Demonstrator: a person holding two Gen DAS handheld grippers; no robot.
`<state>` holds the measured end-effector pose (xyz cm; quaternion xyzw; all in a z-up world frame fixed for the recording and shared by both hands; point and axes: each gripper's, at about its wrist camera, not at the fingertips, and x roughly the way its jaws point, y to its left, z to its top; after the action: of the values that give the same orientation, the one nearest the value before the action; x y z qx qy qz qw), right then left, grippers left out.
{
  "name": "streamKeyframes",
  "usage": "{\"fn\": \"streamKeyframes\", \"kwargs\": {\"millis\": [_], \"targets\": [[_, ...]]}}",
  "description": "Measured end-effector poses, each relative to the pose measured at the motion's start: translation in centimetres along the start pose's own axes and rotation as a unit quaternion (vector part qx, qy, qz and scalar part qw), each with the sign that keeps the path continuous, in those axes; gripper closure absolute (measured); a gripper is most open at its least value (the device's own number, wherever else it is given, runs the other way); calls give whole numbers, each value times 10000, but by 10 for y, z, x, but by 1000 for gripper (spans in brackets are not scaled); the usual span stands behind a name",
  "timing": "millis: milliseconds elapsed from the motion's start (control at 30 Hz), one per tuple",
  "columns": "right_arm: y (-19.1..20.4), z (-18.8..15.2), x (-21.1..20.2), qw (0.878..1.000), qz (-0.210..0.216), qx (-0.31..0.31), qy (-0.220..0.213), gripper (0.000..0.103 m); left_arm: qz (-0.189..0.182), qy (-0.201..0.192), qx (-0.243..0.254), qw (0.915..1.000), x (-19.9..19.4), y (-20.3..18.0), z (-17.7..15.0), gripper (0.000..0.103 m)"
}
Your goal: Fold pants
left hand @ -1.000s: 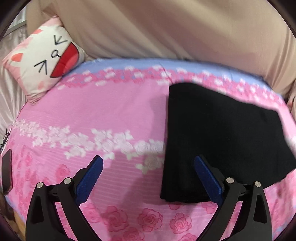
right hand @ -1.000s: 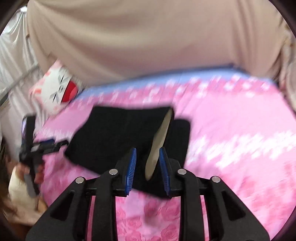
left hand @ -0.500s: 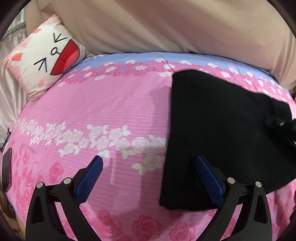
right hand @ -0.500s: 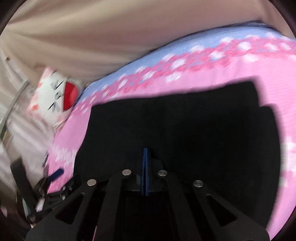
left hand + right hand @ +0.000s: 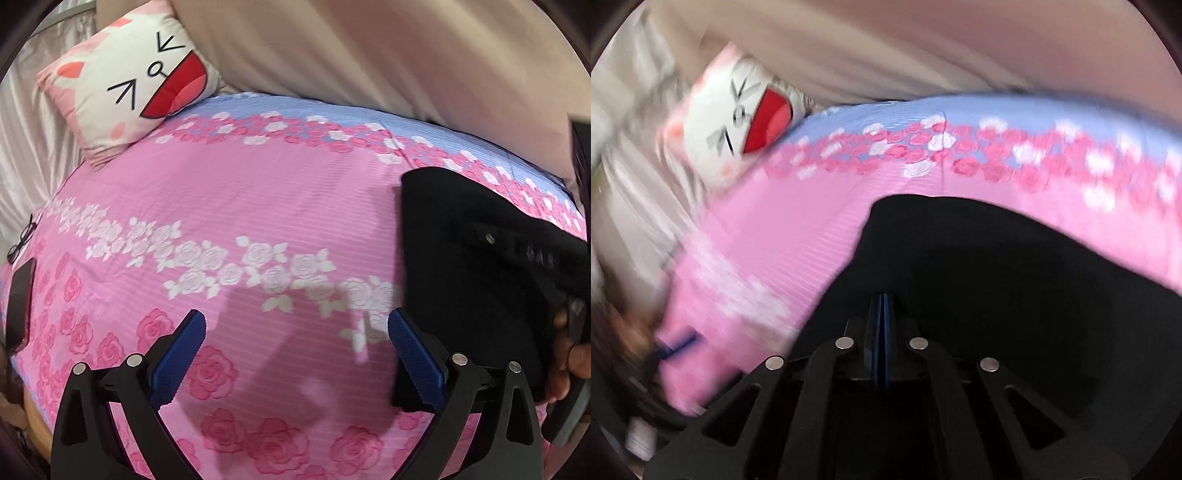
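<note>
The black pants (image 5: 480, 266) lie folded into a rectangle on the pink flowered bedspread (image 5: 240, 206), at the right of the left wrist view. My left gripper (image 5: 295, 332) is open and empty above the bedspread, just left of the pants' near corner. My right gripper (image 5: 882, 317) is shut, its blue pads pressed together low over the black pants (image 5: 997, 280); the view is blurred and I see no cloth between the pads. The right gripper's black body and the hand holding it show at the right edge of the left wrist view (image 5: 569, 332).
A white cat-face pillow (image 5: 140, 81) lies at the bed's far left corner, against a beige curtain (image 5: 369, 48). Eyeglasses (image 5: 24, 236) and a dark phone (image 5: 20, 306) rest at the bed's left edge.
My right gripper has closed and dropped down onto the pants. The left gripper has drifted left, away from the pants, staying open.
</note>
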<state>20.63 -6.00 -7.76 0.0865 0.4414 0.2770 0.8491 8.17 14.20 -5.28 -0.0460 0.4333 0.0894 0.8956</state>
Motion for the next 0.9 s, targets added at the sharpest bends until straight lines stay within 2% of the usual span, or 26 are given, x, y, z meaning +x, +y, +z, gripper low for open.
{"fn": "streamKeyframes", "kwargs": {"millis": [67, 133, 167, 233, 267, 300, 333, 367, 433, 467, 533, 567, 600, 633, 700, 733, 767, 800, 900], "targets": [[-21, -8, -30, 9982, 245, 518, -195, 103, -17, -46, -23, 10000, -3, 5, 1, 5], [-29, -19, -72, 9963, -82, 456, -730, 99, -63, -101, -14, 9999, -7, 4, 2, 5], [-37, -22, -86, 9944, -364, 446, -890, 100, -129, -113, 3, 9999, -8, 2, 4, 5], [-77, -34, -91, 9834, -1589, 606, -629, 103, -345, -144, 84, 9993, -11, -11, 8, 5], [-91, -41, -94, 9834, -1558, 722, -585, 103, -420, -158, 152, 9989, -12, -19, 10, 5], [-103, -48, -105, 9845, -1136, 1127, -717, 103, -474, -177, 235, 9984, -13, -28, 12, 5], [-105, -52, -116, 9828, -953, 1373, -788, 103, -538, -225, 386, 9976, -16, -41, 13, 5], [-94, -56, -132, 9812, -1039, 1280, -1008, 98, -567, -253, 479, 9969, -18, -50, 13, 5], [-77, -58, -143, 9831, -1117, 884, -1148, 97, -662, -305, 695, 9949, -22, -71, 13, 5], [-73, -60, -139, 9854, -1203, 670, -997, 98, -715, -302, 778, 9939, -22, -81, 13, 5], [-87, -65, -127, 9770, -1877, 674, -750, 98, -819, -255, 969, 9916, -19, -102, 9, 5], [-98, -72, -131, 9768, -1808, 821, -806, 98, -808, -229, 1069, 9907, -17, -110, 7, 5], [-108, -79, -145, 9791, -1357, 1190, -941, 97, -756, -207, 1218, 9895, -15, -120, 4, 5], [-112, -84, -157, 9779, -1130, 1408, -1051, 95, -711, -198, 1319, 9885, -13, -125, 2, 5], [-113, -89, -171, 9770, -1092, 1428, -1143, 88, -612, -166, 1464, 9872, -9, -132, -3, 5], [-113, -92, -175, 9780, -1051, 1414, -1113, 77, -597, -128, 1495, 9869, -6, -135, -6, 5], [-115, -95, -177, 9789, -973, 1441, -1076, 59, -605, -100, 1488, 9870, -5, -137, -8, 5], [-116, -99, -179, 9789, -858, 1503, -1087, 54, -601, -69, 1465, 9874, -2, -139, -9, 5], [-113, -107, -173, 9831, -702, 1384, -969, 54, -512, -103, 1469, 9878, -2, -144, -11, 5]]}}
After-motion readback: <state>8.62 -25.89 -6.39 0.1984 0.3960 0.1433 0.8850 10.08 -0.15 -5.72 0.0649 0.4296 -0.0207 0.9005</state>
